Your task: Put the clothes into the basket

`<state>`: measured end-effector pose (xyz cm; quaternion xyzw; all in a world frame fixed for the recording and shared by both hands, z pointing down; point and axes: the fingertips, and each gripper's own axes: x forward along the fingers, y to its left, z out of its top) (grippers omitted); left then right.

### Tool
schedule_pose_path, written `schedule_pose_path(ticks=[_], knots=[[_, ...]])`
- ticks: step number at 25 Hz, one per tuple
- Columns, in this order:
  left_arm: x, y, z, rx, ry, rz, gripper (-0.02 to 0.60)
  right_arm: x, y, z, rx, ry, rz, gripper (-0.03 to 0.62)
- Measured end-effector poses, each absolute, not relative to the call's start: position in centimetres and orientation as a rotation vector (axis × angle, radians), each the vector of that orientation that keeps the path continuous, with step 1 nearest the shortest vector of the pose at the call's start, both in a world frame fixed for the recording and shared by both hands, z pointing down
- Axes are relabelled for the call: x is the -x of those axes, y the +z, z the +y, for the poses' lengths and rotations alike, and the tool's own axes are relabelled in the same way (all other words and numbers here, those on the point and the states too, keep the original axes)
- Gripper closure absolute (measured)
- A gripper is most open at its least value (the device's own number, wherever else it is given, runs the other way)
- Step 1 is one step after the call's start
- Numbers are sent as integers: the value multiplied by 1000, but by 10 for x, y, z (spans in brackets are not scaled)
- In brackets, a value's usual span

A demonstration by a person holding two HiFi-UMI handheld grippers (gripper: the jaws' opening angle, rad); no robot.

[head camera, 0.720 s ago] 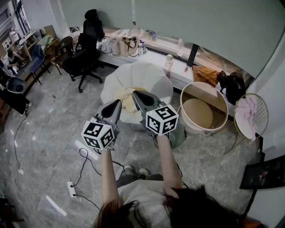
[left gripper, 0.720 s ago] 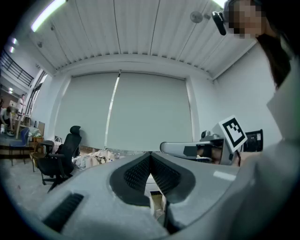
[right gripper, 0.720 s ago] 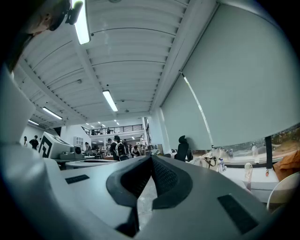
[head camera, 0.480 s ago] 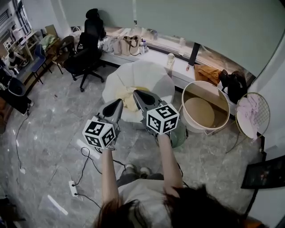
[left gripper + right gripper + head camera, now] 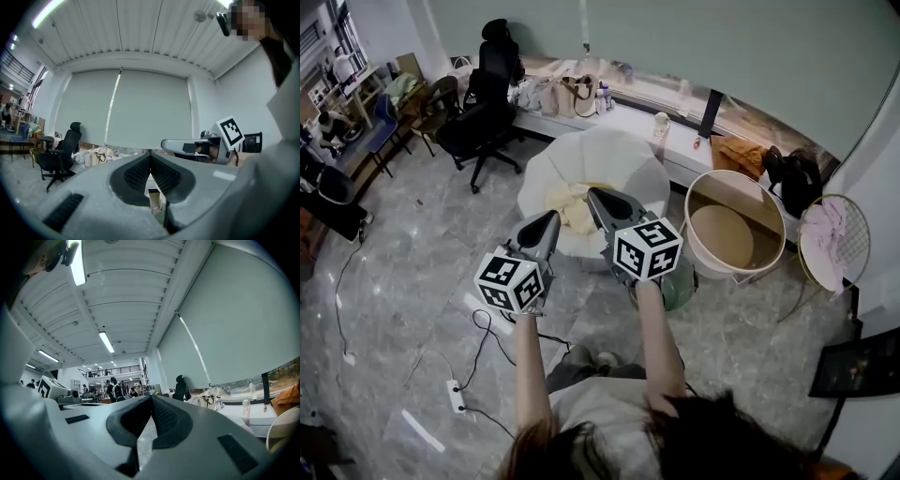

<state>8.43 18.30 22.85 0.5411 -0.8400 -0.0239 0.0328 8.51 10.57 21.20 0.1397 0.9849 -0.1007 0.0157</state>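
Note:
Cream and pale yellow clothes (image 5: 567,208) lie in a heap on a white petal-shaped seat (image 5: 623,155). A round beige basket (image 5: 709,261) stands on the floor to its right, and I see no clothes in it. My left gripper (image 5: 551,217) is held level just short of the seat's near edge, jaws shut with nothing between them (image 5: 150,153). My right gripper (image 5: 592,193) hangs beside it, over the near side of the heap, also shut and empty (image 5: 151,397). The clothes do not show in either gripper view.
A round wire frame (image 5: 861,246) with a pink cloth stands at the far right. Orange cloth (image 5: 733,155) and a black bag (image 5: 792,173) lie behind the basket. Black office chairs (image 5: 483,103) stand at the back left. A power strip (image 5: 455,396) and cables lie on the floor.
Both grippers stay shut and level. The right one has edged slightly to the right; the left has hardly moved.

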Motion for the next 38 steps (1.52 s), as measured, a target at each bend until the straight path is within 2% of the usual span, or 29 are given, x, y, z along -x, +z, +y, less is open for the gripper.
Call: schedule_pose_path(ticks=[15, 26, 38], knots=[[-75, 247, 227, -1524, -155, -2608, 571, -68, 227, 140, -587, -360, 3060, 585], [-36, 255, 221, -1552, -190, -2572, 571, -33, 238, 140, -605, -393, 3085, 585], [38, 262, 194, -1634, -205, -2505, 571, 29, 252, 111, -466, -437, 3122, 585]])
